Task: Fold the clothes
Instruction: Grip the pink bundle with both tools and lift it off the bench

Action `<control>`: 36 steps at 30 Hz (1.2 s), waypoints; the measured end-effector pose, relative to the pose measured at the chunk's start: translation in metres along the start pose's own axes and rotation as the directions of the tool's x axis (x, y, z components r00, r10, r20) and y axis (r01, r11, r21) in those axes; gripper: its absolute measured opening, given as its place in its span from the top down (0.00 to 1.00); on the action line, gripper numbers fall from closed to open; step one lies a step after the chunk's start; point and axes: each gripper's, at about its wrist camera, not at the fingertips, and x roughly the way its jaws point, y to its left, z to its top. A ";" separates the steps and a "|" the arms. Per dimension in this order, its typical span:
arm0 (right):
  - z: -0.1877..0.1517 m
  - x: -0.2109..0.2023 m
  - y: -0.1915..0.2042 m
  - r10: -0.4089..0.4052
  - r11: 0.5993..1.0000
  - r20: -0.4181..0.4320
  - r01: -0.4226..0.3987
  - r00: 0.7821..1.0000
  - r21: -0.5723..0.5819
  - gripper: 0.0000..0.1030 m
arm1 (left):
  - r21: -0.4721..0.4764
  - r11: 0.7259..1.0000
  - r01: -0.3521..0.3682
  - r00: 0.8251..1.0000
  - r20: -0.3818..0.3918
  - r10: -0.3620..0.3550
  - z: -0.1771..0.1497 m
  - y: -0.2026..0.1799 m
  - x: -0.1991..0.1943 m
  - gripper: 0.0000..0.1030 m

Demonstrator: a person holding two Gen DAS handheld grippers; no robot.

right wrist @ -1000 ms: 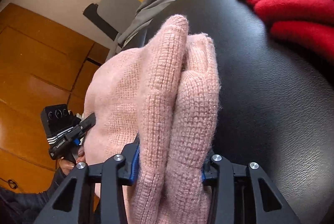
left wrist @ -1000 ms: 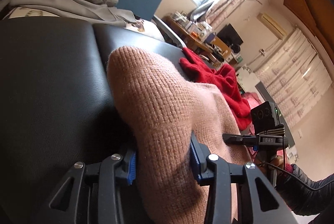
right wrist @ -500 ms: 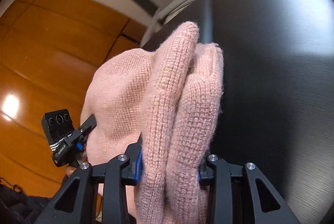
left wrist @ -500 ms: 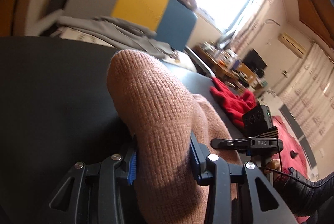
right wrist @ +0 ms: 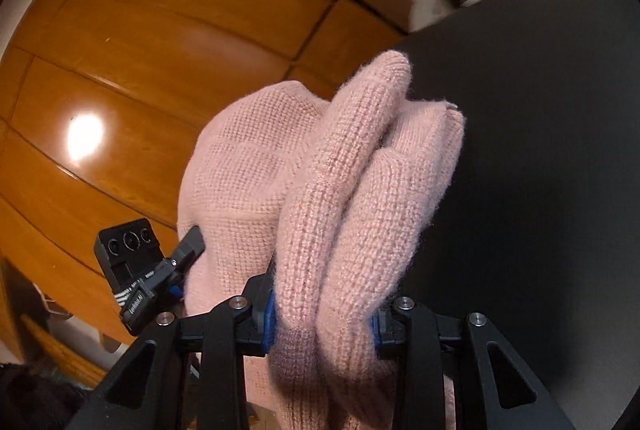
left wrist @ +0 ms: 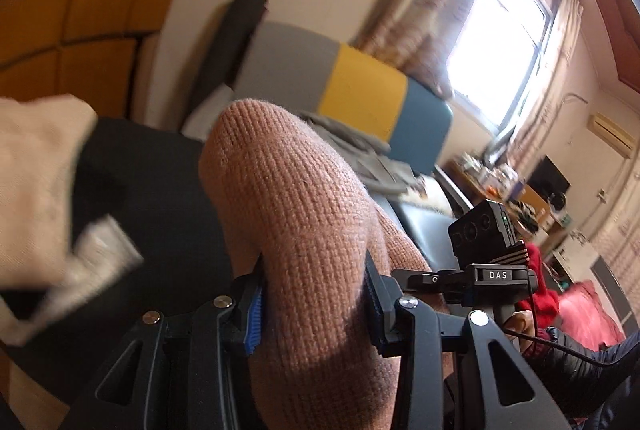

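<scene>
Left fingers [left wrist: 314,304]: clamped on a thick fold of the pink knit sweater [left wrist: 304,230].
Right fingers [right wrist: 322,316]: just closing, pinched on bunched sweater folds.
Sweater: held between both grippers, raised above the black worktop [right wrist: 540,149].
Surroundings: red garment [left wrist: 536,294] lies beyond; beige cloth [left wrist: 36,181] at left.

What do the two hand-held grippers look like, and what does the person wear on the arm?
Each hand-held gripper, left and right, has black angular fingers with silver screws and blue ribbed pads. On top of each sits a black camera box with round lenses; the right one's mount reads "DAS" and trails a thin black cable. The sleeve is dark and shiny.
</scene>
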 end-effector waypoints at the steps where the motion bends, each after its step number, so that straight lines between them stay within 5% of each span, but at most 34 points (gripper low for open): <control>1: 0.012 0.009 0.011 0.013 1.000 -0.006 -0.013 1.000 -0.024 0.67 | 0.000 1.000 -0.014 1.000 0.025 0.014 0.008 0.007 -0.009 0.61; 8: 0.107 0.103 0.092 0.076 0.977 -0.059 -0.087 0.995 -0.196 0.67 | 0.004 0.992 -0.127 0.973 0.193 0.124 0.073 0.056 -0.079 0.61; 17: 0.206 0.260 0.190 0.036 0.906 -0.208 -0.120 0.977 -0.406 0.67 | -0.176 0.931 -0.318 0.874 0.327 0.360 0.117 0.142 -0.140 0.61; 20: 0.225 0.315 0.197 -0.028 0.892 -0.253 -0.090 0.967 -0.442 0.67 | -0.287 0.889 -0.358 0.846 0.304 0.439 0.114 0.183 -0.138 0.60; 22: 0.240 0.375 0.201 -0.084 0.890 -0.269 -0.049 0.959 -0.453 0.67 | -0.398 0.837 -0.377 0.826 0.264 0.498 0.102 0.216 -0.130 0.60; 23: 0.203 0.393 0.210 -0.141 0.880 -0.270 -0.005 0.952 -0.475 0.67 | -0.448 0.805 -0.390 0.817 0.236 0.527 0.093 0.233 -0.124 0.60; 26: 0.187 0.440 0.178 -0.322 0.850 -0.284 0.143 0.903 -0.507 0.67 | -0.559 0.709 -0.430 0.788 0.151 0.597 0.062 0.275 -0.106 0.59; 29: 0.190 0.448 0.147 -0.298 0.881 -0.297 0.142 0.907 -0.451 0.61 | -0.628 0.686 -0.368 0.802 0.159 0.576 0.042 0.298 -0.108 0.57; 36: 0.200 0.427 0.138 -0.254 0.902 -0.264 0.129 0.930 -0.412 0.39 | -0.581 0.699 -0.417 0.799 0.132 0.587 0.055 0.279 -0.121 0.56</control>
